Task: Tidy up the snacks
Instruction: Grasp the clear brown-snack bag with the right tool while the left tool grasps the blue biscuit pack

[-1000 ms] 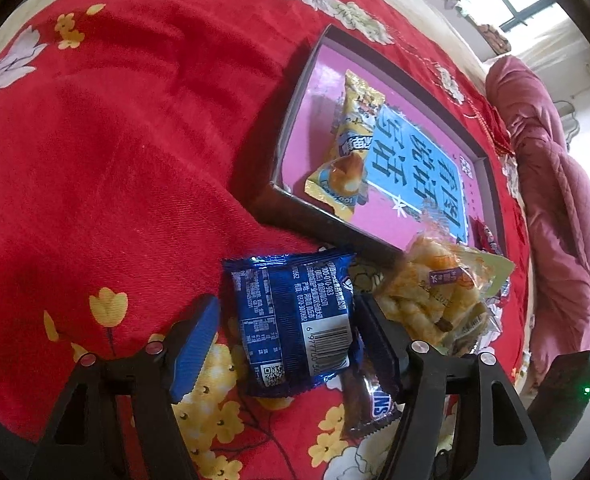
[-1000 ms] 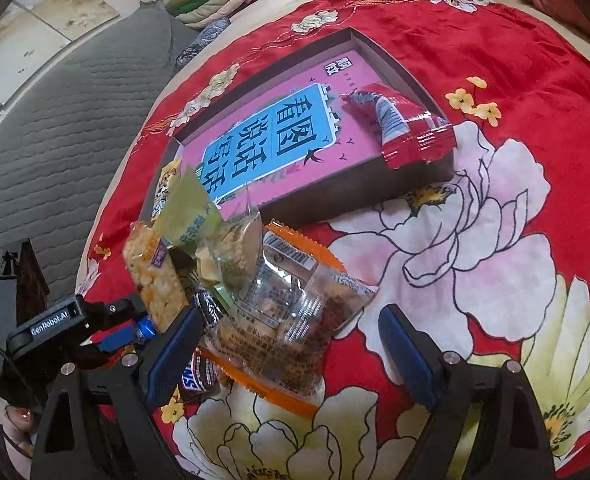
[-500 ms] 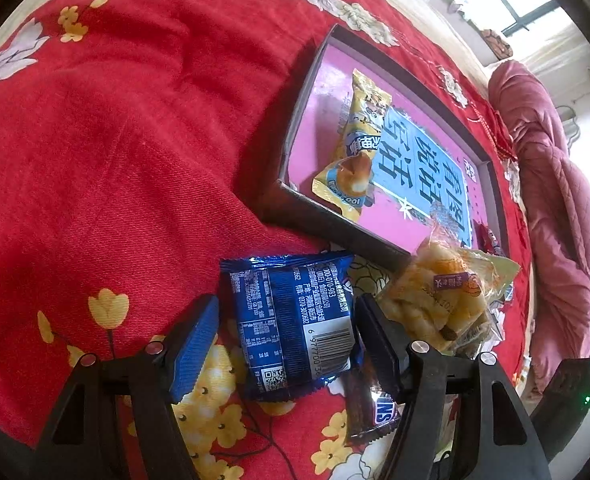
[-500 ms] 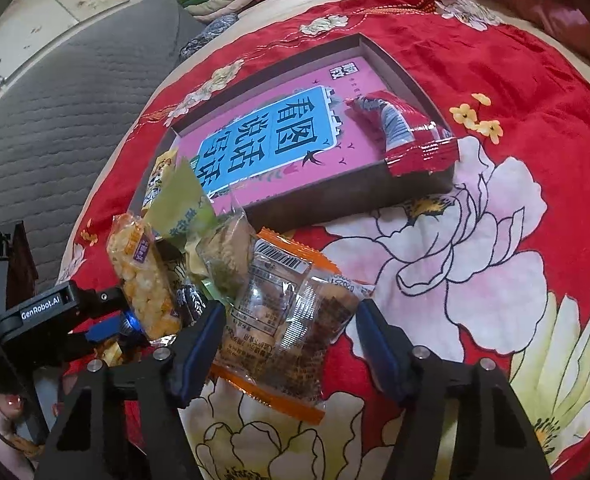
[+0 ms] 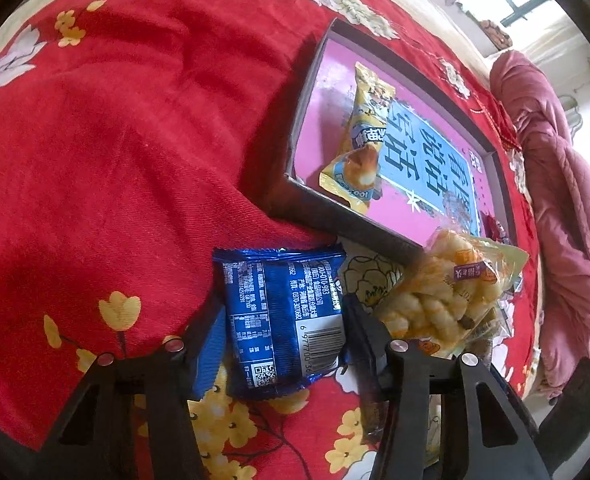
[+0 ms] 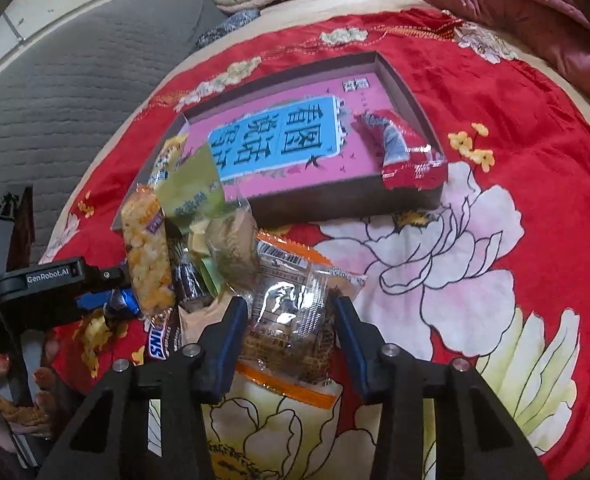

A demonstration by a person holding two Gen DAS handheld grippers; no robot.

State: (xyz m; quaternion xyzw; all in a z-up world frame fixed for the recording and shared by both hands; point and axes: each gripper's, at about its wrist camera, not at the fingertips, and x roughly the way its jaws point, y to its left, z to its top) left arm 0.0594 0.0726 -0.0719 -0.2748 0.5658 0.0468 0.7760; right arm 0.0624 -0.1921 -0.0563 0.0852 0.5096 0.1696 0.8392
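1. My left gripper (image 5: pixel 283 340) has its jaws on either side of the flat, dark blue foil snack packet (image 5: pixel 281 316), which lies barcode-up on the red flowered bedspread (image 5: pixel 115 140). They have just been closing and sit right at the packet's long edges; I judge them pressing on it.
2. My right gripper (image 6: pixel 291 320) straddles the clear crinkly cellophane snack packet with orange ends (image 6: pixel 291 312). Its jaws have just been closing too, and the film looks bunched between them, so I read that as clamped.
3. Both packets should be light, soft and slippery, with brittle contents. I would hold them across the middle of the body, not by the sealed ends, and squeeze gently.
4. The shallow grey box with a pink and blue printed floor (image 5: pixel 415 240) lies at about 1 o'clock from the blue packet, near it. A yellow snack sachet (image 5: pixel 359 140) already lies inside; in the right view a red sachet (image 6: pixel 403 152) rests at its corner.
5. A bag of puffed yellow corn snacks (image 5: pixel 443 292) leans just beside the left jaws at 3 o'clock.
6. Against a second ago, both pairs of jaws stood clearly wider, the right pair well clear of its packet; the packets themselves have barely shifted.
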